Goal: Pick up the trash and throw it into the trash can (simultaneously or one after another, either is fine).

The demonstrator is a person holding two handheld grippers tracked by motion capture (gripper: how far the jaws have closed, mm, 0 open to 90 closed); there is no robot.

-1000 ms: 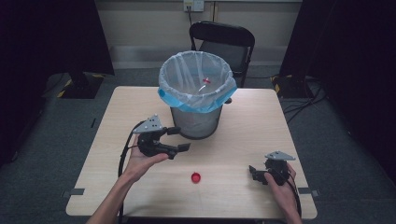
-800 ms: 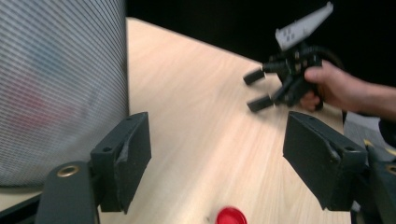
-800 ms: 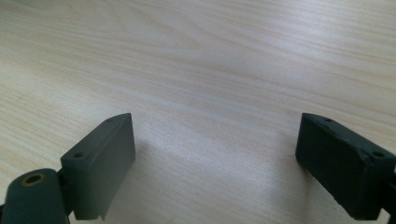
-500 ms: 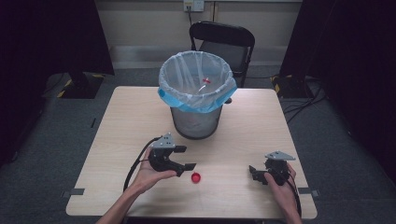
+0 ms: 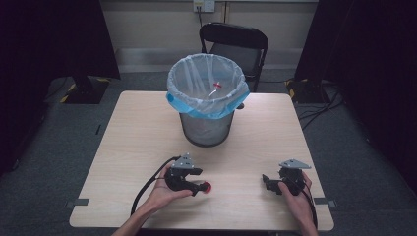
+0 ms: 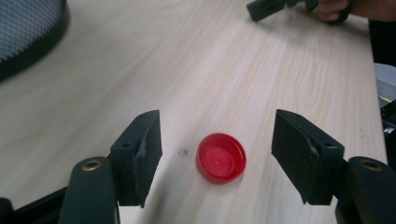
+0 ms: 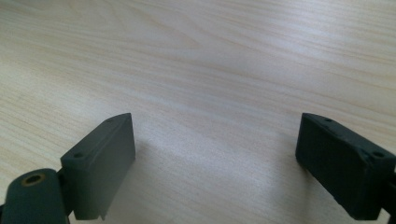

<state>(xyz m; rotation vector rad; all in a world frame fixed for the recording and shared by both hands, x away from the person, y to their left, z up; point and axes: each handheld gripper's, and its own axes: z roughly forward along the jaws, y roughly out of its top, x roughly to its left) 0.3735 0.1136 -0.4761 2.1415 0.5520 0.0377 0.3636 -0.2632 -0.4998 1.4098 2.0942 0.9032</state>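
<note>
A red bottle cap (image 6: 221, 157) lies flat on the wooden table, between the jaws of my left gripper (image 6: 217, 151). The jaws have just been closing, but a gap remains on each side of the cap and neither pad touches it. From above, the same cap (image 5: 207, 187) peeks out at the tip of the left gripper (image 5: 199, 188), low on the table near the front edge. My right gripper (image 5: 266, 182) rests at the front right, and its jaws (image 7: 215, 158) stand wide open over bare wood.
A mesh waste bin (image 5: 206, 98) lined with a clear and blue bag stands at the table's middle back; something small and red-white lies inside. A black chair (image 5: 230, 42) stands behind the table (image 5: 128, 128). Cables trail from both grippers toward the front edge.
My left gripper has come down from beside the bin and moved right to the cap, which now sits between its jaws. The right gripper has stayed put.
</note>
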